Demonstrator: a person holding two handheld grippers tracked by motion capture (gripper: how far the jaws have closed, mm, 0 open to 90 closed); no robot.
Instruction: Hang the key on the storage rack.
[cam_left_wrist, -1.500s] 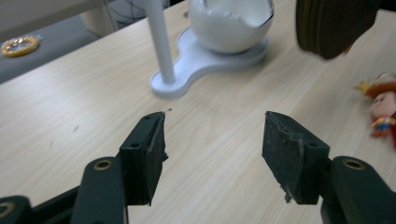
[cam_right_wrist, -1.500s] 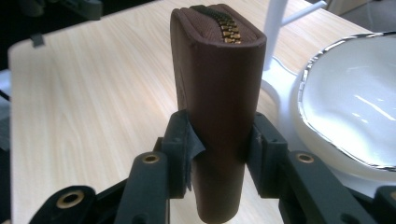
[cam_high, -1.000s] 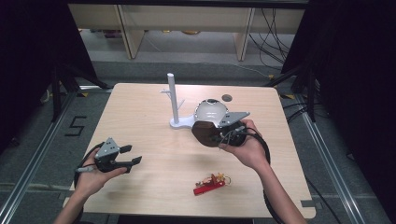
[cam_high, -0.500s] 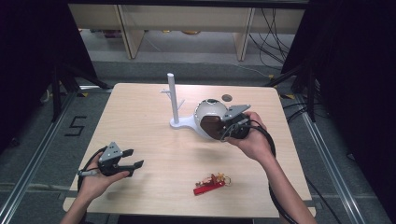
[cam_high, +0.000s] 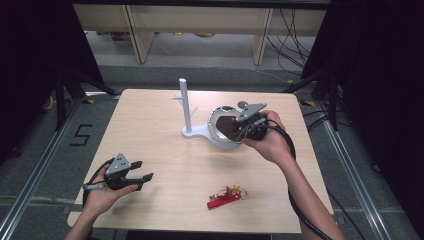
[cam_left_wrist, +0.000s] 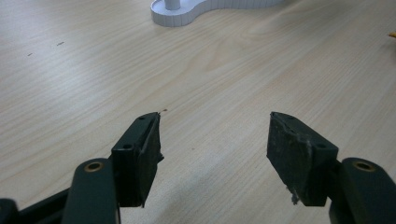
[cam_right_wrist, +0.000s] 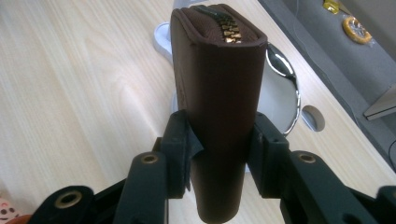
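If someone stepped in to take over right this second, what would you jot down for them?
Right claw: shut on a brown zip wallet, held edge-up over the round bowl at the foot of the white stand.
Left claw: open, holding nothing, low over the table near its front left corner.
Red keychain: lying near the front edge, untouched.
Done: wallet picked up.
Left: probably set the wallet down in the bowl; perhaps hang the keychain on the stand.
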